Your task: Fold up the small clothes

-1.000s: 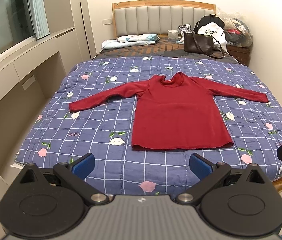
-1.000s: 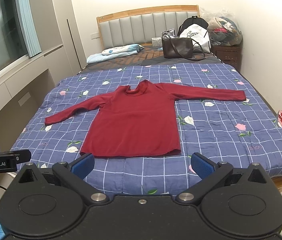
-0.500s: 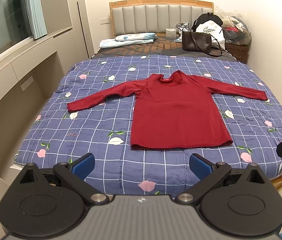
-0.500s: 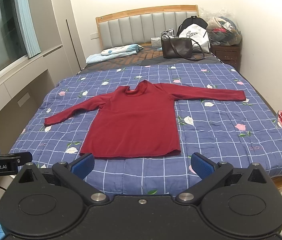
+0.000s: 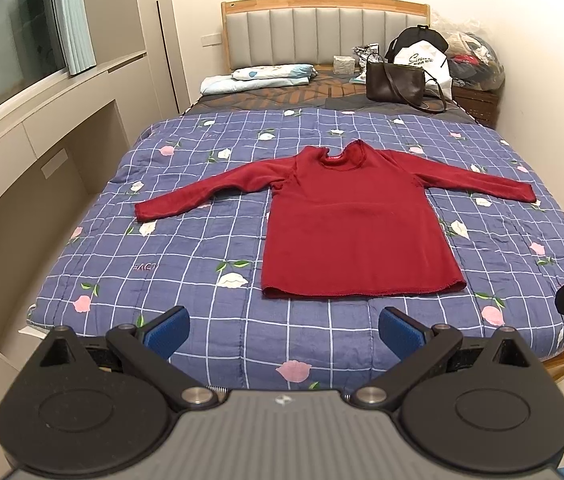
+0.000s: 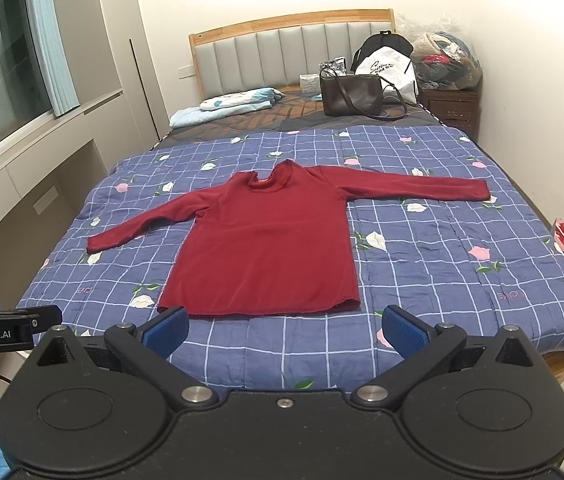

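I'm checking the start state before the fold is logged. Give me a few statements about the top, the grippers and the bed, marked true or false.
1. The red top lies flat on the quilt with both sleeves spread out. True.
2. The left gripper is shut on the hem. False: it is open and clear of the top.
3. The right gripper is open and holds nothing. True.
4. The brown handbag sits on the top. False: it stands far off, near the headboard.
5. The top's neck points toward the headboard. True.
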The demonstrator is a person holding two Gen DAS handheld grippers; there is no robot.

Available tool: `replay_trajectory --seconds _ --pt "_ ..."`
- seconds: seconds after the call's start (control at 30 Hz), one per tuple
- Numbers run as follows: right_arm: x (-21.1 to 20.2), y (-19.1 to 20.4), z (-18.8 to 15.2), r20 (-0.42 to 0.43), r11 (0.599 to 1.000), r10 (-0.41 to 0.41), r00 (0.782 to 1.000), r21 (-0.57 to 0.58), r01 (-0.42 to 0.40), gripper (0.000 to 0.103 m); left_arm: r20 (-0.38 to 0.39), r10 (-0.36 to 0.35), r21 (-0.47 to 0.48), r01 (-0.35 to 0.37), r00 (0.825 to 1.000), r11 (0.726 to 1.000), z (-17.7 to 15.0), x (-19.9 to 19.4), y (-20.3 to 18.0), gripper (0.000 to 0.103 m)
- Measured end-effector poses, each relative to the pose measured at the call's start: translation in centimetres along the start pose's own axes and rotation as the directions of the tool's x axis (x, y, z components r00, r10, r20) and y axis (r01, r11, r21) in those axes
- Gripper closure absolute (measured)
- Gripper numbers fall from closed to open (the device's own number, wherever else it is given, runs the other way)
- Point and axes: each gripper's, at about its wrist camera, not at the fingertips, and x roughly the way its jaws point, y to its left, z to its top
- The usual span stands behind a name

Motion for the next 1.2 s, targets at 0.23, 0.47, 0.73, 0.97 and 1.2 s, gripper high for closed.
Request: replay_trajectory --seconds 0.23,0.47,0.73,0.97,1.2 --pt "0.0 0.0 0.0 0.000 1.000 0.000 1.000 -0.001 0.000 0.000 -0.001 0.000 -0.002 0.000 1.000 1.000 0.0 0.1 0.1 0.000" --pt "0.0 0.1 0.2 -0.013 1.000 -0.013 1.000 -0.005 0.013 0.000 -0.007 -0.002 -0.006 0.002 1.000 1.000 0.1 0.3 0.3 0.000" --pt "-0.3 1.3 2.9 -0.141 0.989 -0.144 0.979 0.020 0.149 0.001 -0.085 0.015 -0.052 -0.019 0.996 0.998 1.9 0.2 1.6 0.000" --pt "-3.0 3.3 5.6 -0.136 0.986 -0.151 0.979 0.050 0.159 0.000 -0.111 0.012 -0.085 -0.022 0.994 0.996 5.0 -2.1 2.5 0.000" --pt "-4.3 3.8 6.2 -0.130 0.983 -0.165 0.978 0.064 0.174 0.000 -0.146 0.009 -0.064 -0.018 0.989 0.998 5.2 -2.2 2.0 0.000"
